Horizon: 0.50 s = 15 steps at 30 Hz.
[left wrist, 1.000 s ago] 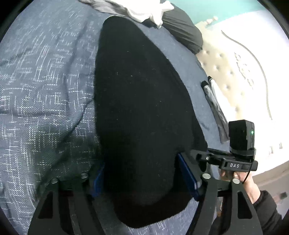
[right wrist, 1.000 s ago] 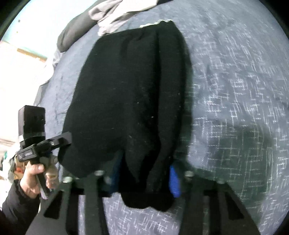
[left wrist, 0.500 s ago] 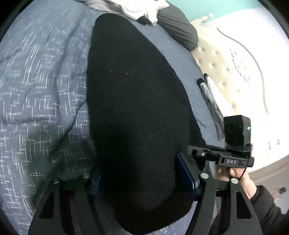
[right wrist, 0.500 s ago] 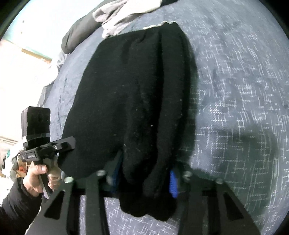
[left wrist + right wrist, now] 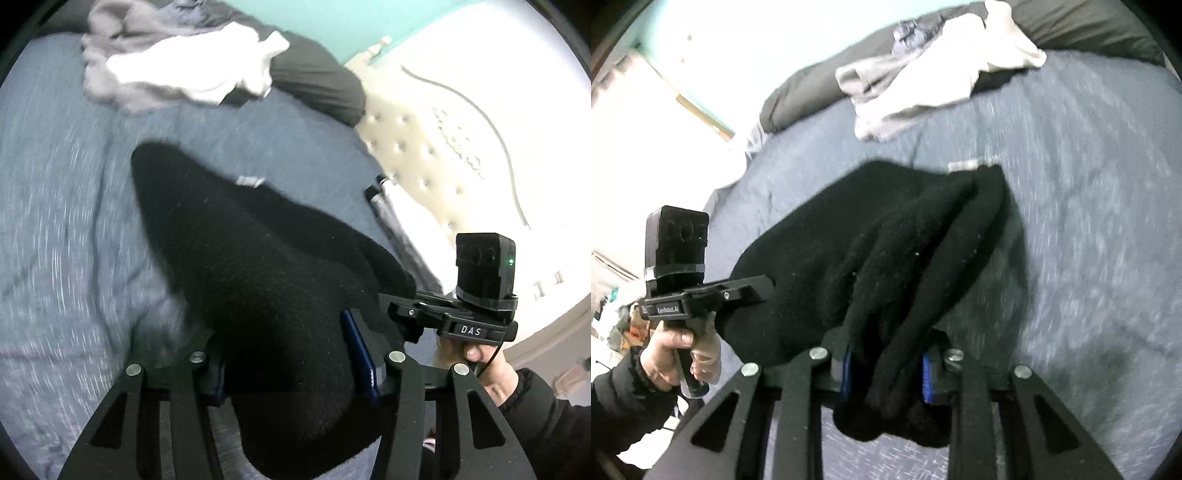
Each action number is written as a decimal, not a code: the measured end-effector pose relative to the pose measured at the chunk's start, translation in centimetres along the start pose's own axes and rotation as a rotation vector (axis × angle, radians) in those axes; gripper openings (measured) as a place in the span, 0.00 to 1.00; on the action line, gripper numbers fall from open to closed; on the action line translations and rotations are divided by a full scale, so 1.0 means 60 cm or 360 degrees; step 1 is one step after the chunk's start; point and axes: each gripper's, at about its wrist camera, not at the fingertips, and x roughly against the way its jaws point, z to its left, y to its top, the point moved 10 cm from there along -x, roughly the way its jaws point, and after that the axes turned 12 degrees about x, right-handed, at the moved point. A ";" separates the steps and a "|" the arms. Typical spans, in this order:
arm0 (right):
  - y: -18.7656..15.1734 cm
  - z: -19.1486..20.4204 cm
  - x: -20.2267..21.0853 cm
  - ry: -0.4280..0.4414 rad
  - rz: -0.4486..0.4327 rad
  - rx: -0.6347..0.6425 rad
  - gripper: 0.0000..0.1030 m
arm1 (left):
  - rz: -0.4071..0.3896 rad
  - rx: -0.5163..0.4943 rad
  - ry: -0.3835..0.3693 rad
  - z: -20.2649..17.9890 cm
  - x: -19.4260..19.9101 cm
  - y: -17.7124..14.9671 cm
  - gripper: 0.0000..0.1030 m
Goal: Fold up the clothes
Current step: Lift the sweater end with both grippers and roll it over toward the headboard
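1. Two claws hold one black garment (image 5: pixel 266 295) between us: our left claw (image 5: pixel 284 369) grips its near edge on one side, our right claw (image 5: pixel 886 373) grips a bunched edge on the other.
2. Both claws are closing, their blue pads pressed on the black cloth that fills the gap between them.
3. One hand (image 5: pixel 670 341) carries the left claw as seen from the right camera, and one hand (image 5: pixel 480 360) carries the right claw as seen from the left camera; both wear dark sleeves.
4. One bed (image 5: pixel 59 221) with a blue-grey speckled cover lies under the garment, whose near end is lifted and whose far end reaches down to the cover.
5. One heap of grey and white clothes (image 5: pixel 934 70) sits well beyond the garment, by one dark pillow (image 5: pixel 325 88).
6. One cream tufted headboard (image 5: pixel 424 155) stands beside the bed.
7. Nothing blocks the garment; its long axis runs away from us, toward the heap, with a small white tag (image 5: pixel 249 181) at its far end.
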 end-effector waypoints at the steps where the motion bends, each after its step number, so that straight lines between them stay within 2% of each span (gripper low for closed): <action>1: 0.015 0.002 0.010 0.0006 -0.0014 0.0002 0.26 | -0.0008 -0.0004 -0.0005 -0.013 0.007 0.010 0.54; 9: 0.117 0.006 0.112 0.0043 -0.0106 0.0027 0.25 | -0.0057 -0.0013 -0.0039 -0.123 0.042 0.076 0.54; 15: 0.158 -0.020 0.202 0.0047 -0.0158 0.0009 0.25 | -0.0059 -0.0049 -0.0052 -0.220 0.044 0.107 0.54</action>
